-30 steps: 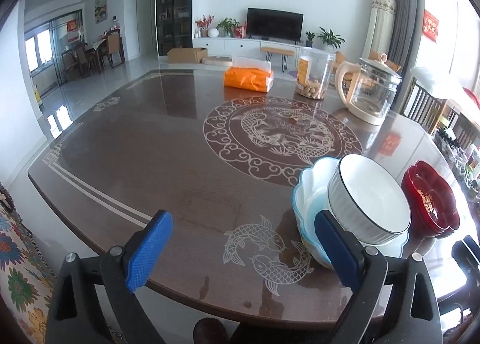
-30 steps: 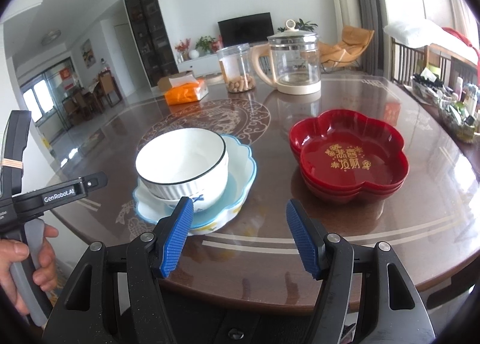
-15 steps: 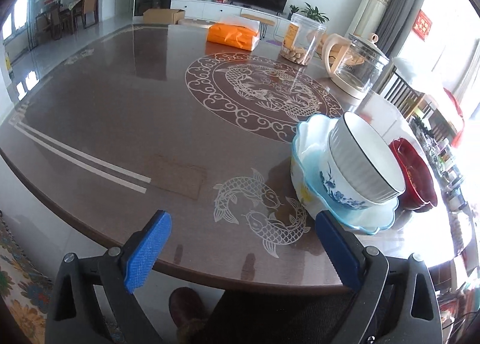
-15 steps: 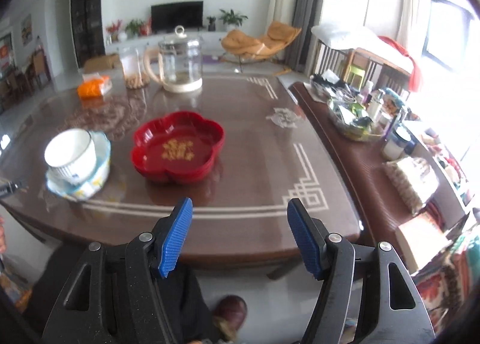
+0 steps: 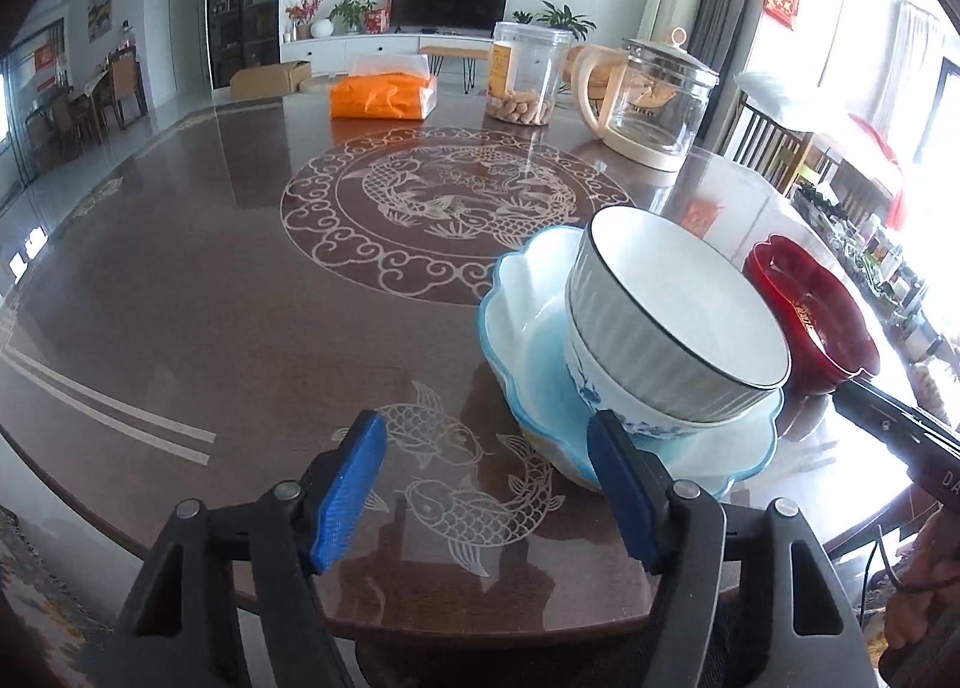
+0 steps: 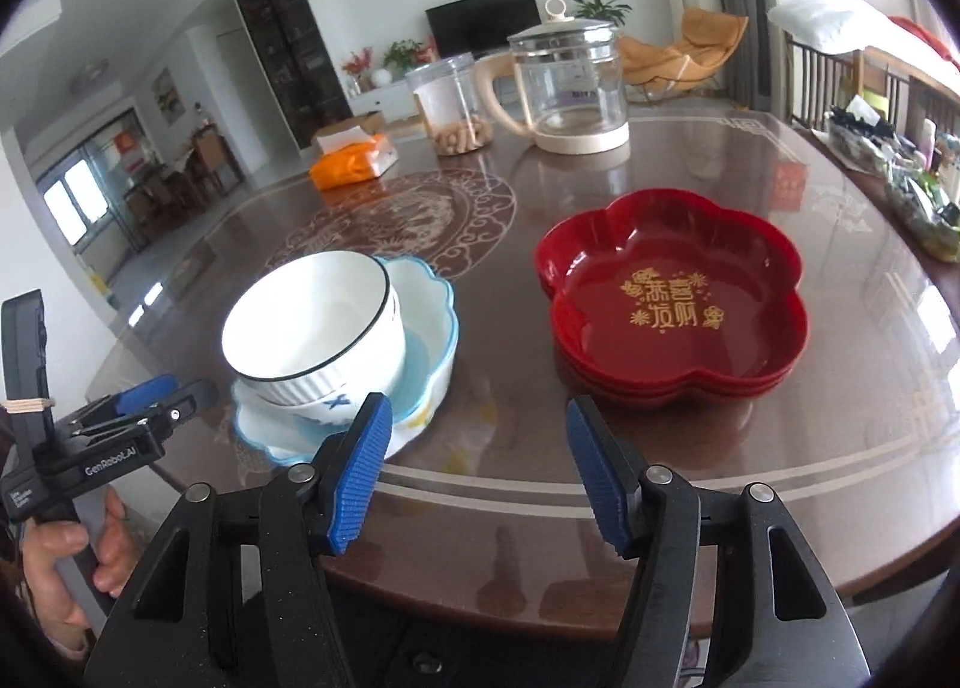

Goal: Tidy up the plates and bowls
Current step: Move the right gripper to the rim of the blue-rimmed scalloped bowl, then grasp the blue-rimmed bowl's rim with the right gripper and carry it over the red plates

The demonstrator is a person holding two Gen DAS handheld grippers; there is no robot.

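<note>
Hovering empty over the table (image 5: 180, 280) edge, the left gripper (image 5: 486, 484) and right gripper (image 6: 474, 466) have just been narrowing, jaws parted on nothing. A ribbed white bowl (image 5: 678, 316) tilts on what looks like another bowl inside a scalloped blue-rimmed plate (image 5: 522, 316), beside stacked glossy red flower-shaped plates (image 6: 672, 292). A glass kettle (image 6: 570, 82) and clear jar (image 6: 450, 106) stand beyond.

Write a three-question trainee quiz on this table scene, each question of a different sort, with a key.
1. True or false: the white ribbed bowl sits directly on the table.
2. Multiple choice: the red flower-shaped plates are A) stacked and empty, B) filled with nuts, C) held in a gripper.
3. Fill in: the clear jar with nuts stands between the orange tissue pack and the glass ____.

Key
1. False: it rests nested in a blue-patterned bowl, inside the light blue scalloped dish.
2. A. The left gripper and right gripper both hold nothing; their jaws have just been closing.
3. Kettle.
</note>
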